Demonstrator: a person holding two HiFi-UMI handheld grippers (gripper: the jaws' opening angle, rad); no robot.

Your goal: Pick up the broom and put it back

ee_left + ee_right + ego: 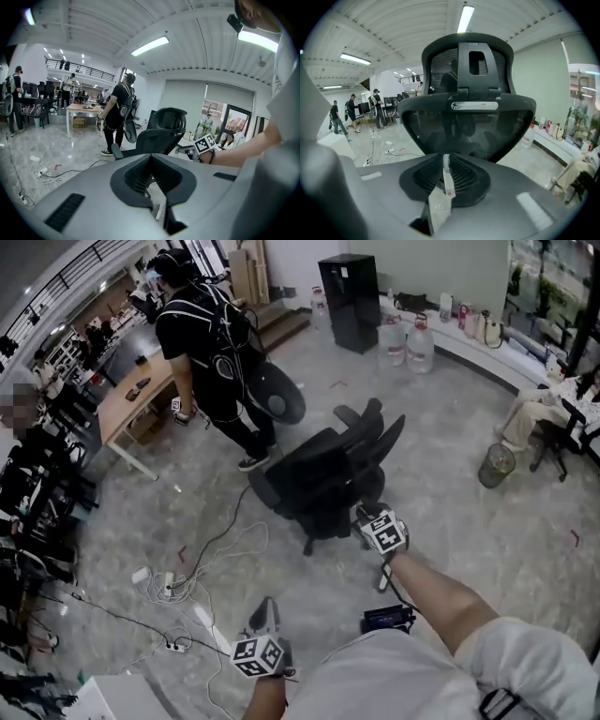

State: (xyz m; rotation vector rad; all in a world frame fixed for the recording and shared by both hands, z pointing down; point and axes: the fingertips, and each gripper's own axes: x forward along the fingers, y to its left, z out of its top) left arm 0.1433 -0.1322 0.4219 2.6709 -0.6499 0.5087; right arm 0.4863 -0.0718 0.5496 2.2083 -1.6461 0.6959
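Both claws are empty with jaws pressed together: the left gripper (pixel 266 607) hangs low over the floor (pixel 450 521), the right gripper (pixel 364 513) points at the back of the black office chair (pixel 328 465) close by, and no view shows the broom.

In the head view the right edge cuts off a seated person (pixel 548 413). In the right gripper view the office chair (pixel 468 112) hides the room behind it; the far people (pixel 340 117) are too small to tell
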